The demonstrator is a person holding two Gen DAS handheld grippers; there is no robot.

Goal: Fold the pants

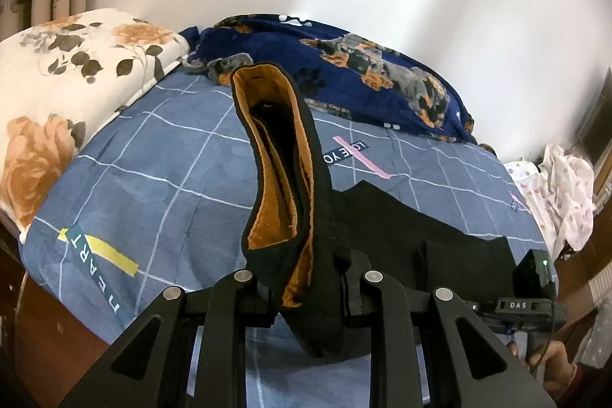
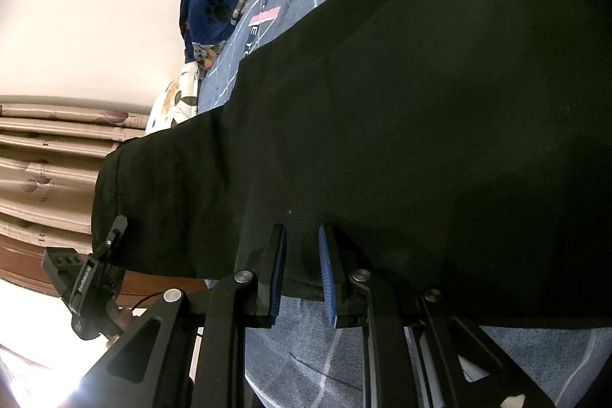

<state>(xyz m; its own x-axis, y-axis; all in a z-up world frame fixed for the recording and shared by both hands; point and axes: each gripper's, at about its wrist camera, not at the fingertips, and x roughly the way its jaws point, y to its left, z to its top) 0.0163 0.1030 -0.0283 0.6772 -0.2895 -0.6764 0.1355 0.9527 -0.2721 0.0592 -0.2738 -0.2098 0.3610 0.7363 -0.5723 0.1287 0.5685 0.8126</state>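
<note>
Both tongs clamped on black, orange-lined pants (image 1: 283, 178).

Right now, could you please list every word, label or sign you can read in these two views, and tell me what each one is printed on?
"HEART": white letters beside a yellow stripe on the bedsheet.
"LOVE YO": partly creased letters by a pink stripe on the same sheet.
"DAS": small label on the right gripper, seen from the left wrist.
Small print at the sheet's right edge and on the left gripper: too blurred to read.
The pants: no text.
</note>
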